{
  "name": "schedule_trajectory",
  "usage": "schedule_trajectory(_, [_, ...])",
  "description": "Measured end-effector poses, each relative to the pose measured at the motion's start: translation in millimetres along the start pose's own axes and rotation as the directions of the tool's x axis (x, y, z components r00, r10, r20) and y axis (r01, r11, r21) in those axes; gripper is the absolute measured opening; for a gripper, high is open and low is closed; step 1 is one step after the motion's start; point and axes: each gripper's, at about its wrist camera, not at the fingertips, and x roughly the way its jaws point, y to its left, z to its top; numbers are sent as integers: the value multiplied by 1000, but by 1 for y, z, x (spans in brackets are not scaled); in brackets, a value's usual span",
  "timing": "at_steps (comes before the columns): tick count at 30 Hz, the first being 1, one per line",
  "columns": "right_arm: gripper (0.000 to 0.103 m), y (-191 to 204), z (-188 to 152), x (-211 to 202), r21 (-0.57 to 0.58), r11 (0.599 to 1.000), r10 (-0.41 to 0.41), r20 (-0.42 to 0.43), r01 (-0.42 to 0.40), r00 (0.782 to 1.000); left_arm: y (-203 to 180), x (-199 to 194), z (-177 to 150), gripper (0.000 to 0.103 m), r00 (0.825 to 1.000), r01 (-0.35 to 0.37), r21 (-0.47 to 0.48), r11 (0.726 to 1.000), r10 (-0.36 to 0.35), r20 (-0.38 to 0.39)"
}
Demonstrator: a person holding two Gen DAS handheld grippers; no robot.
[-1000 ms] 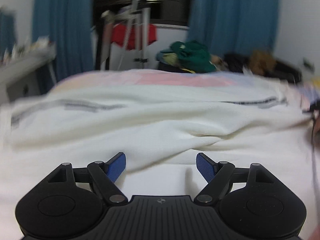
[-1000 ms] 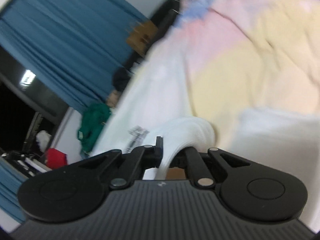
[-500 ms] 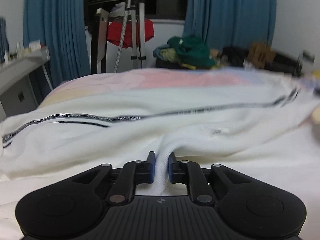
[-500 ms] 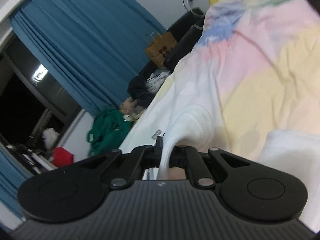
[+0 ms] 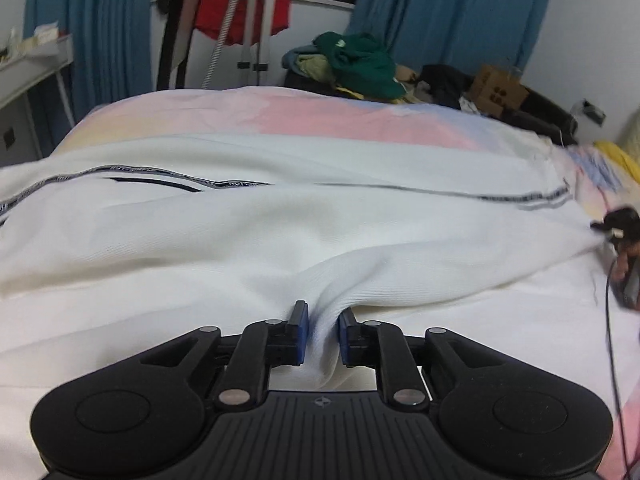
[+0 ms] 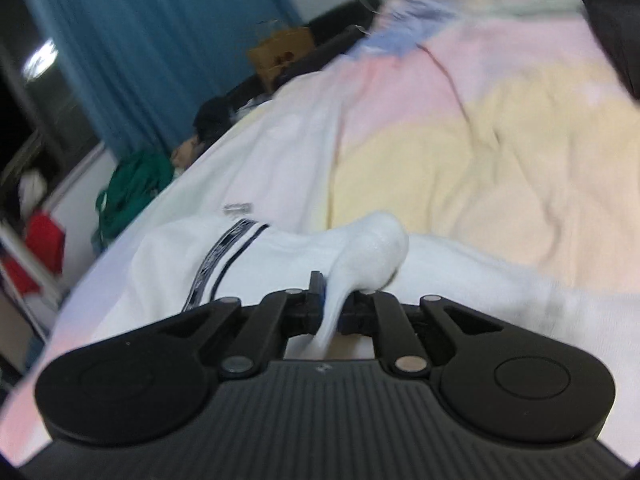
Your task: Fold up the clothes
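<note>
A soft white knitted garment with a dark striped band (image 5: pixel 280 220) lay spread across a bed covered by a pastel pink, yellow and blue sheet (image 5: pixel 304 116). The left gripper (image 5: pixel 323 334), its blue-padded jaws easing apart, had a bunched fold of the garment's near edge between them. The right gripper (image 6: pixel 335 300), jaws nearly shut yet starting to open, pinched a rounded white lump of the same cloth near the band. The fabric looked light, limp and stretchy, likely to sag and slip unless held at a hem or corner. Past the garment the sheet was bare, giving room to lay a fold. Beyond the bed's far edge sat a green clothes heap (image 5: pixel 360 62), a brown cardboard box (image 5: pixel 496 88) and blue curtains (image 5: pixel 452 12)
</note>
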Motion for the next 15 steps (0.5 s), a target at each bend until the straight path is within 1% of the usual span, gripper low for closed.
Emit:
schedule_trajectory(1, [13, 3, 1, -6, -27, 1000, -3, -6, 3, 1000, 0, -2, 1, 27, 1000, -10, -11, 1000, 10, 7])
schedule_trajectory(2, [22, 5, -1, -14, -34, 999, -3, -13, 3, 1000, -1, -4, 2, 29, 1000, -23, -18, 1000, 23, 12])
schedule_trajectory(3, [33, 6, -3, -23, -43, 999, -4, -19, 3, 1000, -2, -7, 2, 37, 999, -34, -24, 999, 35, 18])
schedule_trajectory(4, [39, 10, -5, -34, -66, 998, -4, -20, 2, 1000, -5, -11, 0, 46, 999, -43, -30, 999, 44, 25])
schedule_trajectory(6, [64, 18, -8, -56, -107, 994, 7, -21, -9, 1000, -11, -24, -5, 52, 997, -56, -40, 998, 57, 42])
schedule_trajectory(8, [74, 31, -12, -86, -149, 988, 48, -17, -50, 999, -19, -37, -10, 58, 996, -63, -57, 996, 66, 60])
schedule_trajectory(9, [79, 38, -14, -102, -171, 983, 70, -16, -72, 997, -23, -45, -13, 64, 995, -64, -60, 996, 68, 71])
schedule_trajectory(10, [80, 46, -18, -118, -199, 975, 96, -17, -98, 995, -27, -54, -16, 72, 994, -66, -58, 996, 70, 83])
schedule_trajectory(12, [80, 63, -27, -149, -281, 948, 143, -38, -148, 989, -36, -71, -22, 83, 992, -66, -41, 997, 70, 106])
schedule_trajectory(14, [80, 76, -39, -177, -367, 910, 182, -63, -192, 981, -43, -88, -27, 87, 991, -48, -23, 999, 50, 123])
schedule_trajectory(15, [80, 82, -45, -190, -405, 889, 201, -79, -215, 977, -46, -97, -30, 91, 991, -38, -17, 999, 40, 130])
